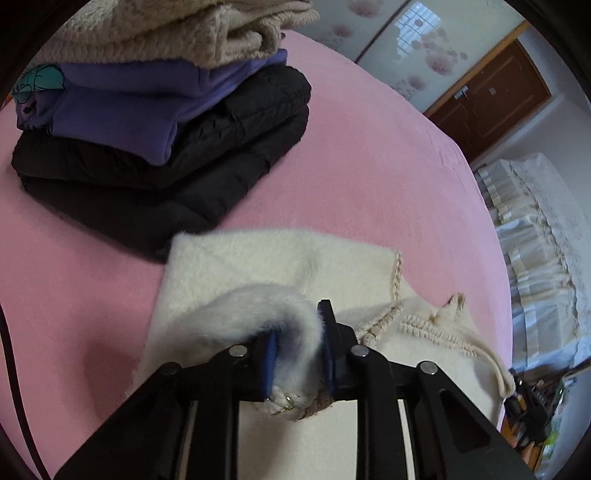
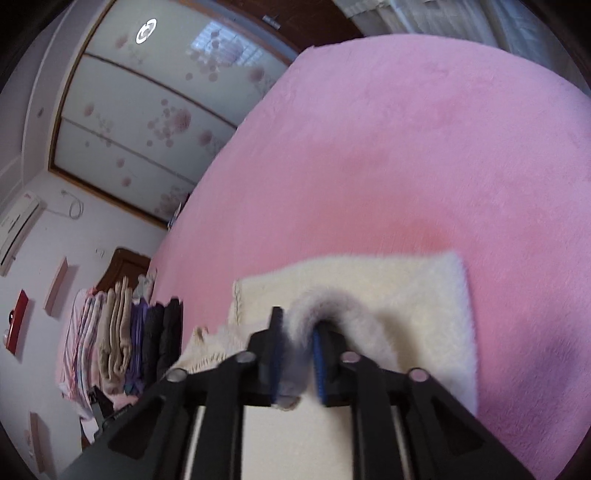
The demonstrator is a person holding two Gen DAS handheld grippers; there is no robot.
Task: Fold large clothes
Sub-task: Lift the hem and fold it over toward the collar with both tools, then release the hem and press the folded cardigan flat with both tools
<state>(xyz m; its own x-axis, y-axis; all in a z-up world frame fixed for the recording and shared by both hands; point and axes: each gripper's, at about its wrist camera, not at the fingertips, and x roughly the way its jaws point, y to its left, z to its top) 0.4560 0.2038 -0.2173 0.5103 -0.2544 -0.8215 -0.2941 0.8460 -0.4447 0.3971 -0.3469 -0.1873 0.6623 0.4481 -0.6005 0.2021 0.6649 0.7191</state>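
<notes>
A fluffy white sweater (image 1: 258,266) with braided cream trim lies on the pink bed (image 1: 369,166). My left gripper (image 1: 299,332) is shut on a fold of its edge, with the trim hanging between the blue pads. In the right wrist view the same sweater (image 2: 406,291) lies on the pink bed (image 2: 406,147). My right gripper (image 2: 299,332) is shut on another raised fold of it. Both folds are lifted a little off the flat part of the sweater.
A stack of folded clothes, black (image 1: 184,158), purple (image 1: 122,107) and beige (image 1: 166,33), stands at the bed's far left. It also shows in the right wrist view (image 2: 125,339). A wardrobe with flowered panels (image 2: 147,110) and a white-covered piece of furniture (image 1: 535,240) stand beside the bed.
</notes>
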